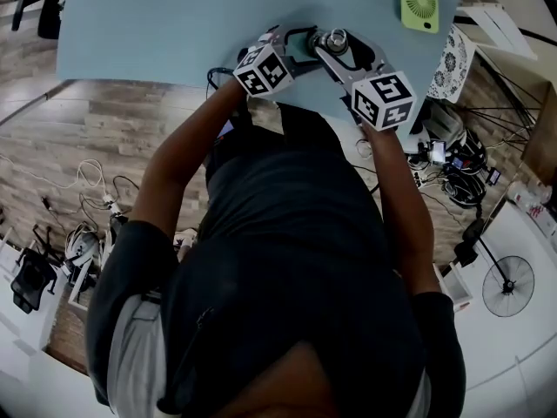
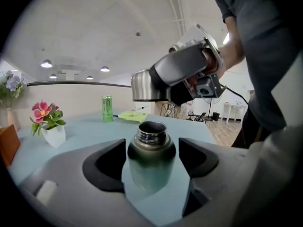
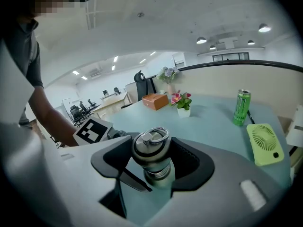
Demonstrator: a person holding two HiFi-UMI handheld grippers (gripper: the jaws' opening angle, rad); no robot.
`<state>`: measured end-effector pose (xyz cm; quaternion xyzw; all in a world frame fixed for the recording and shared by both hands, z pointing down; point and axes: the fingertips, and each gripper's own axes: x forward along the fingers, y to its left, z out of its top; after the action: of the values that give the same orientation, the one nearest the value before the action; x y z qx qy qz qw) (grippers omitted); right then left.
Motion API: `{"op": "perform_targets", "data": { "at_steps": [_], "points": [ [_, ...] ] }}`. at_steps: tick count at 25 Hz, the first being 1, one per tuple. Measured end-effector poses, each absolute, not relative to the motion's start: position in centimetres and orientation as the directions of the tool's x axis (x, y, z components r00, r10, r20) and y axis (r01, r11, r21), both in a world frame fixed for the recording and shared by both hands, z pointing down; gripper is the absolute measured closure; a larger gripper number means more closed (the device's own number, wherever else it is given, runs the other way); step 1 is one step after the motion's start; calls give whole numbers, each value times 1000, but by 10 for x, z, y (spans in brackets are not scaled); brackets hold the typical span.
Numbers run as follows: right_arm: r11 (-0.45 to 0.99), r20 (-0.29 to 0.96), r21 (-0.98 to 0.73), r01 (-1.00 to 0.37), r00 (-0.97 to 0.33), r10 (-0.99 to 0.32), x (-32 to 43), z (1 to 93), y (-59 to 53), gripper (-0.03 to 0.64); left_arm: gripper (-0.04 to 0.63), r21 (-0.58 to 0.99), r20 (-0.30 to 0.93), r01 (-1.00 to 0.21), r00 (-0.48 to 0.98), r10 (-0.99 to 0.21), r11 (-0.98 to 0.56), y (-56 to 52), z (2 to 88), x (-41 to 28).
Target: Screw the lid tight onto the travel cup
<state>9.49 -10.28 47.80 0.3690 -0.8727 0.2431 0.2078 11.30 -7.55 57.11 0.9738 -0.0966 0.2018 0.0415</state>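
The dark green travel cup (image 2: 150, 162) stands on the pale blue table (image 1: 174, 24) near its front edge, its threaded mouth uncovered. My left gripper (image 2: 151, 161) is shut on the cup's body, one jaw against each side. The steel lid (image 3: 151, 148), which has a ring on top, sits between the jaws of my right gripper (image 3: 152, 161), shut on it. In the left gripper view the lid (image 2: 144, 85) hangs a little above the cup's mouth, apart from it. In the head view both grippers meet at the cup (image 1: 335, 40).
A green drink can (image 3: 241, 108), a flat green fan (image 3: 264, 143), a small pot of pink flowers (image 3: 183, 109) and an orange box (image 3: 155, 100) stand farther back on the table. Cables and power strips lie on the wooden floor (image 1: 96, 207) behind the person.
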Motion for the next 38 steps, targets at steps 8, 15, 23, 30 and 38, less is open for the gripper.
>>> {"op": "perform_targets", "data": {
  "at_steps": [8, 15, 23, 30, 38],
  "points": [
    [656, 549, -226, -720, -651, -525, 92, 500, -100, 356, 219, 31, 400, -210, 899, -181, -977, -77, 584, 120],
    [681, 544, -201, -704, -658, -520, 89, 511, -96, 356, 215, 37, 375, -204, 910, -176, -978, -78, 584, 120],
    [691, 544, -203, -693, -667, -509, 90, 521, -91, 356, 206, 41, 360, -173, 921, -147, -984, -74, 583, 120],
    [675, 579, -245, -696, -664, -474, 92, 527, -95, 356, 183, -7, 374, -144, 917, -136, -990, -73, 584, 125],
    [697, 606, -256, -670, -673, -424, 90, 530, -96, 356, 163, -20, 399, -169, 903, -163, -985, -77, 601, 132]
  ]
}}
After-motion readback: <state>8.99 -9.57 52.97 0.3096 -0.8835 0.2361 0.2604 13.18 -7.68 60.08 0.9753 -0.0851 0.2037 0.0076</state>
